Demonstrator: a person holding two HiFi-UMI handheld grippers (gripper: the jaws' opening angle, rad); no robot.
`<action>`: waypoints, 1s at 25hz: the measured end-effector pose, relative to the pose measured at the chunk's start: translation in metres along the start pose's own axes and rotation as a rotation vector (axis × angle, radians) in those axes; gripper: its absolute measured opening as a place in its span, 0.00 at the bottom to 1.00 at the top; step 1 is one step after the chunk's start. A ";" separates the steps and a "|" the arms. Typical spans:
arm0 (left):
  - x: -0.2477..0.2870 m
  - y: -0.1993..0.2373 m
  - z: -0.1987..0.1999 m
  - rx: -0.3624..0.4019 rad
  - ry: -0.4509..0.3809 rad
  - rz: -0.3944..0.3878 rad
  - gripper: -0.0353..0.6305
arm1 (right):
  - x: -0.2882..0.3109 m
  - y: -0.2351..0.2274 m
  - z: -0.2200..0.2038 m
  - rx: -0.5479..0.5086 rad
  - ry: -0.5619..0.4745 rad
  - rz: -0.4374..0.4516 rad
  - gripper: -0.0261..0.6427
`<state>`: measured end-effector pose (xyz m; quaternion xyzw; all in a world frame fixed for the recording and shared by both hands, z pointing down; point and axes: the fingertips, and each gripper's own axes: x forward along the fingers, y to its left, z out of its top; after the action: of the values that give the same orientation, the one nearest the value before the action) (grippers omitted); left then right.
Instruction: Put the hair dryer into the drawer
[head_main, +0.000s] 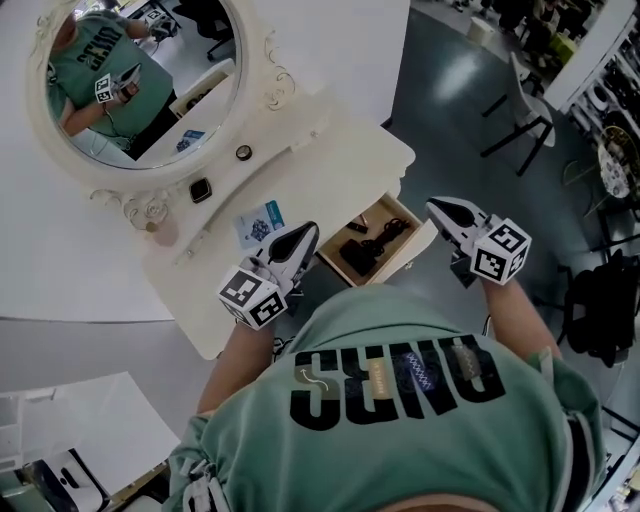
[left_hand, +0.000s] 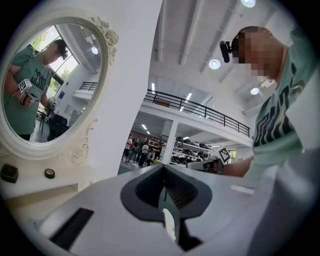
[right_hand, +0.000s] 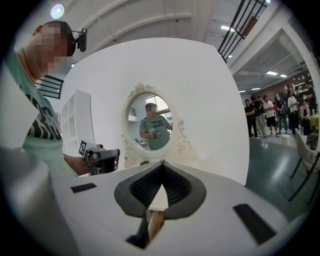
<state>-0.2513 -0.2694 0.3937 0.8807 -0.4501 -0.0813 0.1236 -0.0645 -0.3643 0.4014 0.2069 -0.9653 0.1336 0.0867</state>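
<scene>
Nearest, the left tongs (head_main: 304, 233) and right tongs (head_main: 436, 207) both hover closed and empty. Beyond them, the open drawer (head_main: 412, 248) of the counter (head_main: 300, 150) holds what looks like the black hair dryer (head_main: 362, 252), below the oval mirror (head_main: 140, 80).

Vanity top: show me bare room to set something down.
Bare: the right end of the vanity top, from the small round black item to the corner. Crowded: the middle, around the blue-and-white card and dark square item. The hair dryer fills the open drawer.
</scene>
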 end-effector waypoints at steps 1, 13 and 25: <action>0.001 -0.001 0.000 0.002 -0.001 0.000 0.07 | 0.000 0.001 0.002 0.006 -0.005 0.001 0.03; 0.012 -0.006 -0.005 0.001 0.012 0.003 0.07 | -0.006 -0.006 0.001 0.047 -0.007 0.014 0.03; 0.016 -0.009 -0.004 0.003 0.017 -0.002 0.07 | -0.008 -0.003 -0.002 -0.022 0.022 0.022 0.03</action>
<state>-0.2341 -0.2772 0.3943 0.8820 -0.4482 -0.0733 0.1261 -0.0560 -0.3636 0.4024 0.1937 -0.9679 0.1265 0.0982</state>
